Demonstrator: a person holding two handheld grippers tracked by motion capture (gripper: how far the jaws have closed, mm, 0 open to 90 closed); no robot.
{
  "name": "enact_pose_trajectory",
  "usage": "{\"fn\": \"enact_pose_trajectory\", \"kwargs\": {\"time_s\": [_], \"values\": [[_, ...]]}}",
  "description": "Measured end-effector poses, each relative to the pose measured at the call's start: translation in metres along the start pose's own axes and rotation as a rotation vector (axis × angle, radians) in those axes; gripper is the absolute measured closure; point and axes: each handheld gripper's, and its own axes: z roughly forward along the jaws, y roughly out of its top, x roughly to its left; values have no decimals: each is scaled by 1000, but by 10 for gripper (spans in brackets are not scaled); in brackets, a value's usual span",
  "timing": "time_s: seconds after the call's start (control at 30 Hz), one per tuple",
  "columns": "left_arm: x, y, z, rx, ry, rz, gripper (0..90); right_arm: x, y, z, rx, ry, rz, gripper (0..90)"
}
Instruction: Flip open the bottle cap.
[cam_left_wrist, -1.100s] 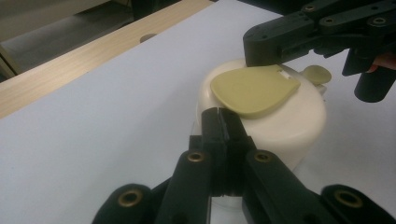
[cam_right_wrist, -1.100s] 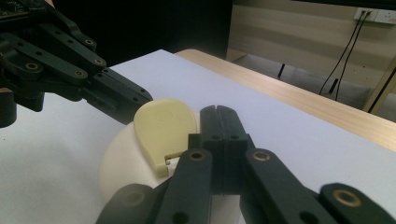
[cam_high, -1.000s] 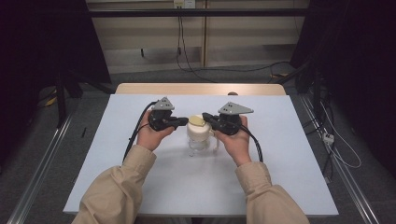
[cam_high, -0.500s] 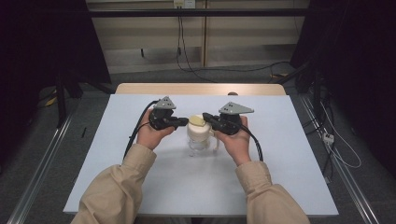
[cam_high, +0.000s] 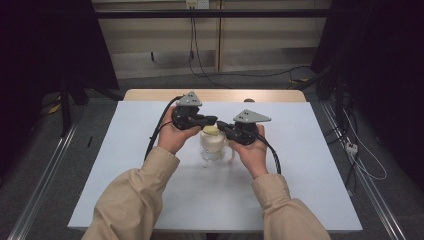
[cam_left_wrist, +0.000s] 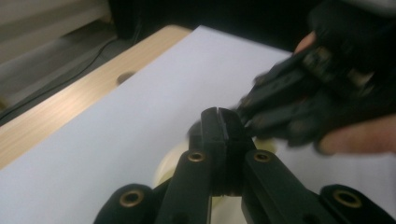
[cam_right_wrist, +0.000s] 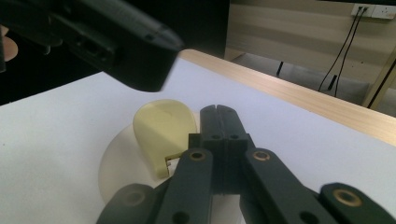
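Observation:
A small clear container (cam_high: 213, 148) with a cream lid (cam_right_wrist: 116, 170) stands mid-table. A pale yellow flap (cam_right_wrist: 163, 127) sits on top of the lid, also seen in the high view as the flap (cam_high: 210, 130). My left gripper (cam_high: 214, 120) reaches in from the left with its jaws shut, tips just above the lid (cam_left_wrist: 164, 164). My right gripper (cam_high: 220, 126) comes from the right, jaws shut, tips (cam_right_wrist: 218, 110) beside the flap's right edge. The left gripper's body (cam_right_wrist: 116, 42) hangs over the flap. The right gripper (cam_left_wrist: 289, 100) lies just past my left tips (cam_left_wrist: 218, 113).
The white tabletop (cam_high: 300, 165) has bare room around the container. A wooden strip (cam_high: 215, 95) runs along its far edge. Cables (cam_high: 155, 135) trail from both grippers toward the person. Metal rails (cam_high: 40, 190) flank the table on the floor.
My left gripper has shifted right and a little farther away, closing in over the container's top. The right gripper and the container have stayed put.

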Motion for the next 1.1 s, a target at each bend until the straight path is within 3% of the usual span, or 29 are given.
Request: {"fn": "enact_pose_trajectory", "kwargs": {"time_s": [0.13,0.2,0.27,0.47,0.5,0.57,0.8,1.1], "values": [[14,-18,-8,46,27,-27,900,0,-1,0,-6,-1,4,900],[17,-26,-5,83,36,-31,900,0,-1,0,-6,-4,0,900],[19,-31,-3,88,39,-31,900,0,-1,0,-9,-3,1,900],[22,-33,-1,129,23,4,900,0,-2,0,-12,1,0,900],[23,-34,0,157,6,18,900,0,-2,0,-14,2,-3,900],[23,-34,0,146,6,34,900,-1,-3,0,-19,6,11,900],[19,-25,1,212,9,115,900,-2,-4,0,-29,10,20,900],[22,-26,1,195,-21,103,900,-3,-6,0,-39,15,49,900]]}}
